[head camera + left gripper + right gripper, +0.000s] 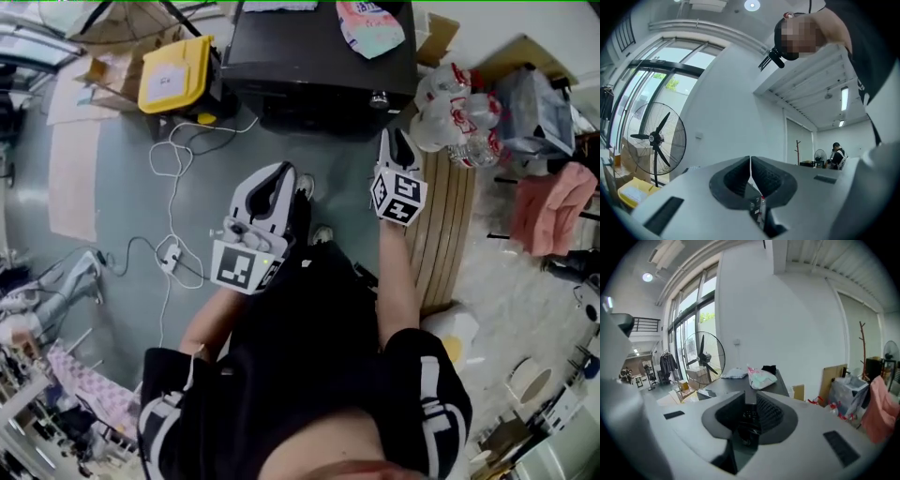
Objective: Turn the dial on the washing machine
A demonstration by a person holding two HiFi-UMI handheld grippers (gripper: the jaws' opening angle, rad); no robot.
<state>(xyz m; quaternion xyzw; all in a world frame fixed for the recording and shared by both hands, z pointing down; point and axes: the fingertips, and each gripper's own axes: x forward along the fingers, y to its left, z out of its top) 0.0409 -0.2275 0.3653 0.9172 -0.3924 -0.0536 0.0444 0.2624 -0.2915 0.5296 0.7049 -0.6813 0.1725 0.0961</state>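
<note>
Closing to a narrow gap, right gripper (pixel 395 138) faces the dark washing machine (pixel 319 56), whose small dial (pixel 379 98) sits just ahead, any contact indistinct; left gripper (pixel 279 178), jaws pressed together, empty.

Floor (pixel 112 169): smooth, grey-green. White cables (pixel 169 159) lie loose on it, left of the left fingers (pixel 270 192). Timber planks (pixel 445 225) lie just right of the right fingers (pixel 401 145). Beyond those fingers stands a plain white wall (pixel 797 324). To their left, tall windows (pixel 691 310) admit daylight, with a pedestal fan (pixel 704 357) before them. To their right stands a bare coat stand (pixel 862 341). Ceiling: one round lamp (pixel 751 5) and strip lights (pixel 844 97), all lit.
</note>
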